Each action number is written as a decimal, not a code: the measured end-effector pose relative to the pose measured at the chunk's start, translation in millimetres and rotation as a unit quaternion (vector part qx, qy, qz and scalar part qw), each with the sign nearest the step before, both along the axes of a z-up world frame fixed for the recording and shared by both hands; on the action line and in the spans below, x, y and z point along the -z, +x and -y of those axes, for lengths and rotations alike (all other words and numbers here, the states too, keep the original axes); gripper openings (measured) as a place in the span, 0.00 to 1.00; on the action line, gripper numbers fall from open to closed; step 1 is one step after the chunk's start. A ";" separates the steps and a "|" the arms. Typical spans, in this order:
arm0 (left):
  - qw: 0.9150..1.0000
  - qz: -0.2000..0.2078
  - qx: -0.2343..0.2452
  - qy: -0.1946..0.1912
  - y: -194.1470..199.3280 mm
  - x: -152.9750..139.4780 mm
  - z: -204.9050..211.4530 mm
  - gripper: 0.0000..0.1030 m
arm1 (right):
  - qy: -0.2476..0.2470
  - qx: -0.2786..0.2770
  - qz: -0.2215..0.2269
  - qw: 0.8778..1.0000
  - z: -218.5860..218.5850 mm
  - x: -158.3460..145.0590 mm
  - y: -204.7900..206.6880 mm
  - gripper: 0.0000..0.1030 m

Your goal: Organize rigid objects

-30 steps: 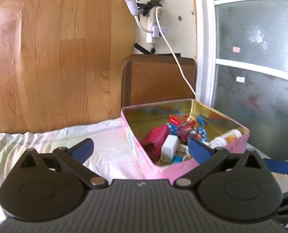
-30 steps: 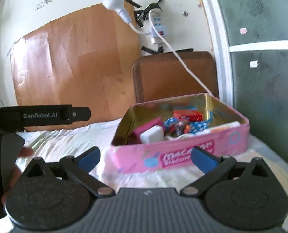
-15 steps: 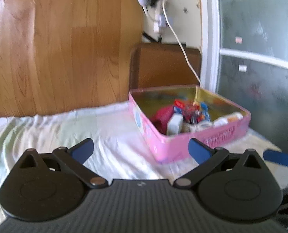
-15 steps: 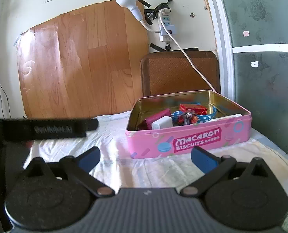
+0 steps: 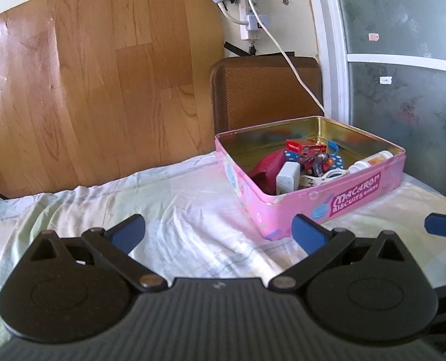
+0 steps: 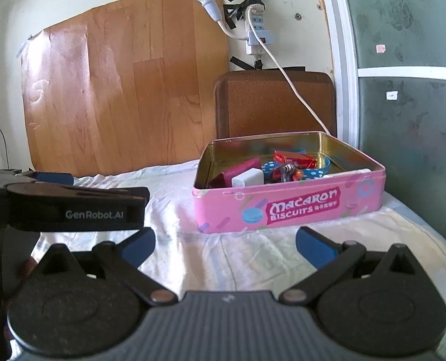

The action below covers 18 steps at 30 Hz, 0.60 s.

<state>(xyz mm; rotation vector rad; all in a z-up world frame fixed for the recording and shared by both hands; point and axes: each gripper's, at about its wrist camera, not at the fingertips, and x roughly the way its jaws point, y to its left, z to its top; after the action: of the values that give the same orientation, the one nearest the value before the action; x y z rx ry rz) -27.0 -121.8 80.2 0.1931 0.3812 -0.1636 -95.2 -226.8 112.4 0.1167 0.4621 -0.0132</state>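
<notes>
While both level over the sheet [image 5: 192, 210], left gripper [image 5: 218, 230] and right gripper [image 6: 224, 245] jaws gape, empty

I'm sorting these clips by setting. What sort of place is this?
Probably a bedroom in a home: a wrinkled sheet covers a soft surface like a bed, a power strip is taped to the wall, and a pink biscuit tin holds household odds and ends.

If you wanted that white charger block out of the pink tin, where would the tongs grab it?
Probably by the white charger block's upper end, coming straight down from above. It stands upright against the pink tin's near wall, its top near rim height, with the maroon pouch crowding one side.
</notes>
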 end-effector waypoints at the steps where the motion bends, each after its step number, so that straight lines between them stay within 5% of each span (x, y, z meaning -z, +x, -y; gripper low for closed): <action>1: 1.000 -0.003 0.002 -0.002 0.1 0.2 0.1 1.00 | 0.001 0.001 -0.001 1.000 0.4 0.3 0.0 1.00; 18: 1.000 -0.009 -0.006 0.014 -3.1 3.5 4.4 1.00 | 0.008 0.000 -0.011 1.000 2.3 4.1 0.9 1.00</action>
<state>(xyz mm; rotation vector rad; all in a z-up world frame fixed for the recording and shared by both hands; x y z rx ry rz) -30.1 -126.2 76.7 0.2171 0.4034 -0.1484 -94.3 -229.1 108.3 0.1324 0.4851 -0.0112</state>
